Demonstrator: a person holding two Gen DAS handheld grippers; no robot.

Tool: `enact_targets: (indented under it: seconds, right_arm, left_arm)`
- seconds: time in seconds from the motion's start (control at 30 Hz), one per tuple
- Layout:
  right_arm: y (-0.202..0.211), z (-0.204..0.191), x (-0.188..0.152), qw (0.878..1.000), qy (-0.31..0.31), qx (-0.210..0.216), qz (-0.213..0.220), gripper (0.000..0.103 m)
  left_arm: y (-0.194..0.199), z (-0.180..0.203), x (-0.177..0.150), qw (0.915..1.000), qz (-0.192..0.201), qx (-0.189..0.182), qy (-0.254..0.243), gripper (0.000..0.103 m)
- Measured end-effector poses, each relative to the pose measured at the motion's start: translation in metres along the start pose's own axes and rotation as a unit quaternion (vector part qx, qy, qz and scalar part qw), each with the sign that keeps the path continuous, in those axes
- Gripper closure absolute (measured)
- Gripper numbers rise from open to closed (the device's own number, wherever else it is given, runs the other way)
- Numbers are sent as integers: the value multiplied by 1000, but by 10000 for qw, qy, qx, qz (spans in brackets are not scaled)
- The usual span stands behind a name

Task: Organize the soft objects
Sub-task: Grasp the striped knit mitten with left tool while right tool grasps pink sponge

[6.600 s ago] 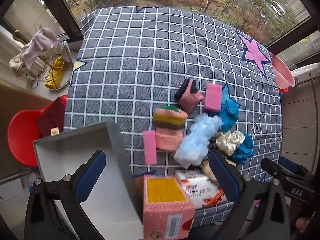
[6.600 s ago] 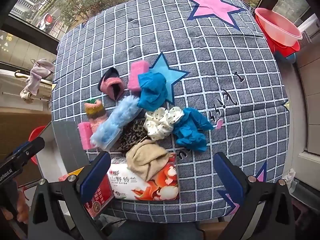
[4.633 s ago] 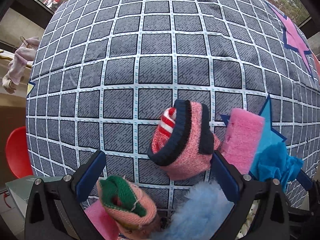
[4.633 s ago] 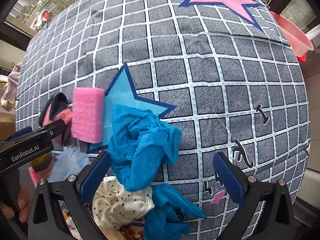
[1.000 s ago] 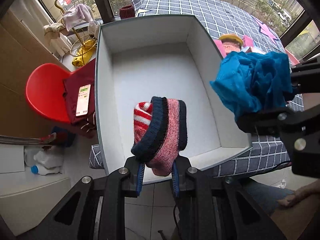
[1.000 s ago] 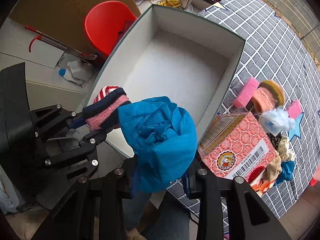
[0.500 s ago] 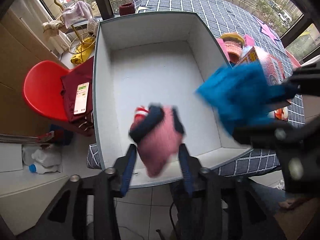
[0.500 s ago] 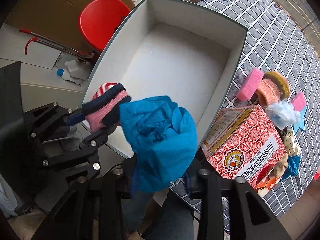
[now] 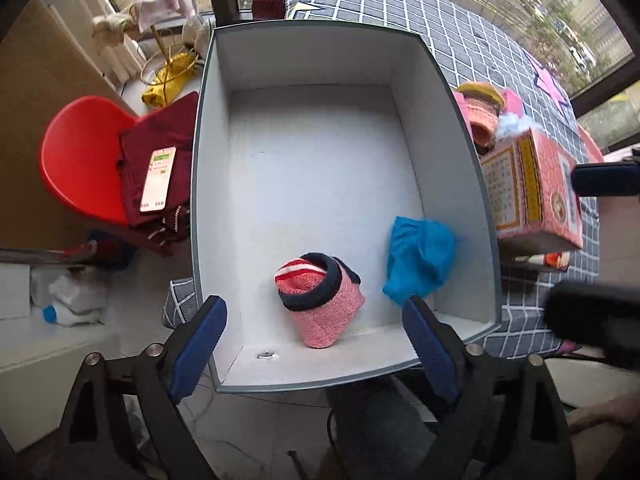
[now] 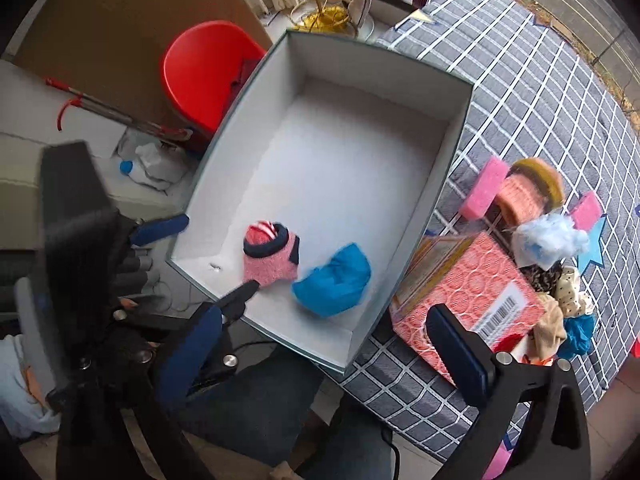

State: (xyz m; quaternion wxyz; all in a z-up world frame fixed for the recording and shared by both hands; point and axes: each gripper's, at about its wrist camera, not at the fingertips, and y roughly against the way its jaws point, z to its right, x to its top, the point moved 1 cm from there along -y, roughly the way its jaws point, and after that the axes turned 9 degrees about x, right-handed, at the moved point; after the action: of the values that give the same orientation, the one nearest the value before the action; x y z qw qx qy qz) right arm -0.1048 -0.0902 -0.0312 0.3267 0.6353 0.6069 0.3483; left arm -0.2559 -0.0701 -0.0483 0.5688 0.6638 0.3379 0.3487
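The table under its grey checked cloth with white grid lines fills the far side, and at its near edge sits the big open rectangular box, white inside with a dark green rim, overhanging the edge. Both tools hang above that box and both are letting go: the left tool points straight down over the near end, its blue-padded jaws opening wide, with nothing pressed between them, and the right tool angles down from the near side, its jaws opening to full spread and gripping nothing. On the table just right of the box stands the pink patterned cardboard carton with a barcode label, and beyond it lies a heap of soft things: a pink rectangular sponge, an orange and mustard knitted piece, a pale blue fluffy tuft. Down on the box floor, near end, lies the crumpled bright blue cloth close to the right wall, and just beside it, apart from it, rests the pink knitted sock with navy cuff and red-white stripes.
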Motion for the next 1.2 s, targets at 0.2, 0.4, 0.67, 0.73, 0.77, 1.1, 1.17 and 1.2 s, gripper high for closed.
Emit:
enact_targets:
  seconds: [0.2,0.4,0.67,0.73,0.77,1.1,1.17,1.2]
  right_arm:
    - [36,28,8,9976,-434,-82,524,0]
    - [62,94,-5,9870,-1362,-246,823,0]
    - [79,192,-63,9553,-2793,-243,940,0]
    - [83,208,-74,9468,-3064,-258,946,0]
    - [85,215,-79,9434,-3166,-257,954,0]
    - [84,293,-84,9114,-3963,-486,997,0]
    - [79,309,-75,9057,-4086,-498,1015,0]
    - [74,320,-69,9009,-4188,-453,1043,0]
  left_arm:
    - [13,4,20,9994,-10,-339,73,11]
    - [33,31,50,9987,202,-343,-310,11]
    - [39,94,104,9948,-16,-392,-942,11]
    - [39,112,117,9935,-67,-369,-1075,11]
    - [40,122,123,9929,-80,-355,-1132,11]
    - [-7,214,200,9845,-356,152,-1712,11]
    - [-27,227,212,9850,-479,213,-1644,11]
    - [-37,231,217,9857,-567,254,-1568,11]
